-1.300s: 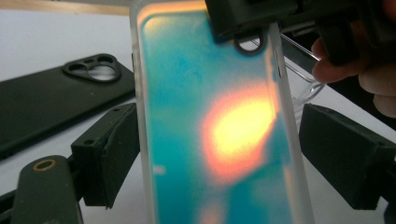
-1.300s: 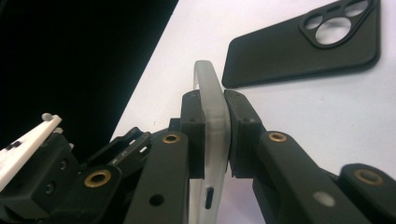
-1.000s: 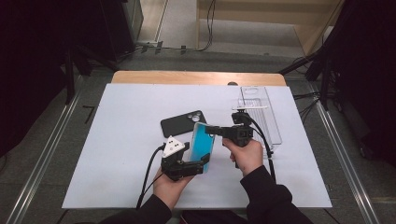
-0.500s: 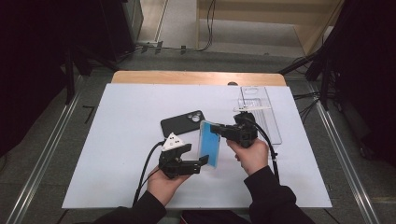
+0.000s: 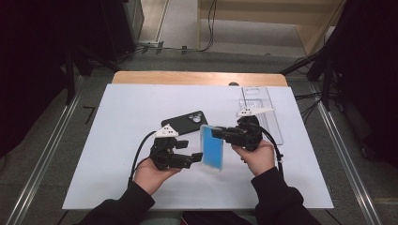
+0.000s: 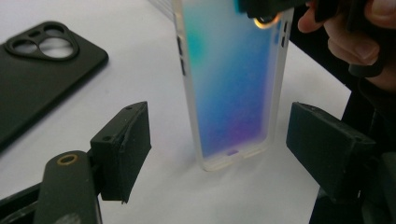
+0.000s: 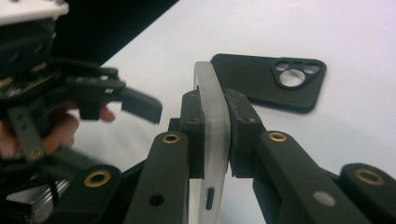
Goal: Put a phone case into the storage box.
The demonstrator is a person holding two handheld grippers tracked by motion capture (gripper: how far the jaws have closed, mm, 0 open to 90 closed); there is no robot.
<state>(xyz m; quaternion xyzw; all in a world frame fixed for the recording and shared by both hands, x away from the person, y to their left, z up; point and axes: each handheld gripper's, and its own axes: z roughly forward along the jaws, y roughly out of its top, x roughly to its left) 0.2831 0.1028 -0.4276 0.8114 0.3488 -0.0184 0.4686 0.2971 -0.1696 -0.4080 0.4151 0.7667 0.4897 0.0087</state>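
A blue iridescent phone [image 5: 213, 149] in a translucent frame stands upright on its lower end on the white sheet. My right gripper [image 5: 220, 133] is shut on its upper edge, and its pads [image 7: 194, 126] press both faces of the phone [image 7: 212, 107]. My left gripper [image 5: 191, 159] is open and points at the phone from the left. Its jaws have just closed in a little. In the left gripper view the phone's [image 6: 231, 84] lower end stands just ahead of the gap of my left gripper [image 6: 219, 149], and neither pad touches it.
A black phone case [image 5: 184, 122] lies camera cut-out up just behind the left gripper. A clear plastic tray [image 5: 263, 110] lies at the back right of the white sheet [image 5: 117, 140]. Beyond the sheet is the wooden table edge [image 5: 187, 77].
The right gripper has carried the phone slightly to the right and set it more upright. The left gripper has risen a little and now sits apart from the phone's lower end.
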